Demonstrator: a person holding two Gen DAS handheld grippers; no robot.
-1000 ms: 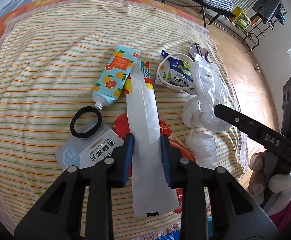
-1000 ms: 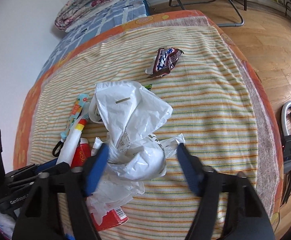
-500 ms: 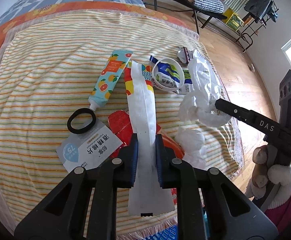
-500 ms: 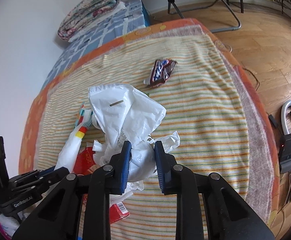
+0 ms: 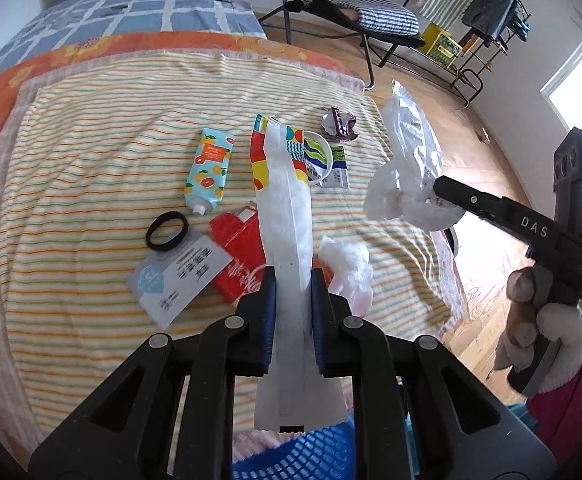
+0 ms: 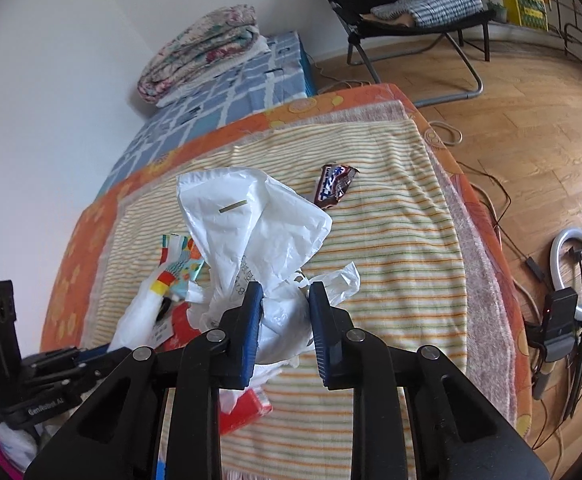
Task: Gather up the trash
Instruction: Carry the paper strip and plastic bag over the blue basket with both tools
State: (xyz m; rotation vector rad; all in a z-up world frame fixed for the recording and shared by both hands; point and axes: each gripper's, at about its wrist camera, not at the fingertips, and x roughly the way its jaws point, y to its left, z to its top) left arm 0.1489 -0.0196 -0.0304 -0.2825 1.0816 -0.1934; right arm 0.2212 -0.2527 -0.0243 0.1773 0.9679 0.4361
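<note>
My left gripper (image 5: 293,280) is shut on a long white wrapper (image 5: 287,216) with a colourful far end, lifted off the striped blanket (image 5: 91,168); it also shows in the right wrist view (image 6: 147,300). My right gripper (image 6: 283,292) is shut on a crumpled white plastic bag (image 6: 251,216), held above the blanket; the bag shows in the left wrist view (image 5: 407,184). A blue basket (image 5: 291,456) sits right below my left gripper. A chocolate wrapper (image 6: 335,186) lies further back.
On the blanket lie a fruit-print tube (image 5: 209,170), a black hair tie (image 5: 167,230), a white card (image 5: 179,276), a red packet (image 5: 235,248), a tissue wad (image 5: 347,264) and a round lid on a sachet (image 5: 323,160). Wooden floor, a chair and a ring light (image 6: 579,276) lie right.
Both grippers closed, the left on the long wrapper, the right on the plastic bag. Both then lifted and pulled back from the blanket; the blue basket came into view below the left gripper.
</note>
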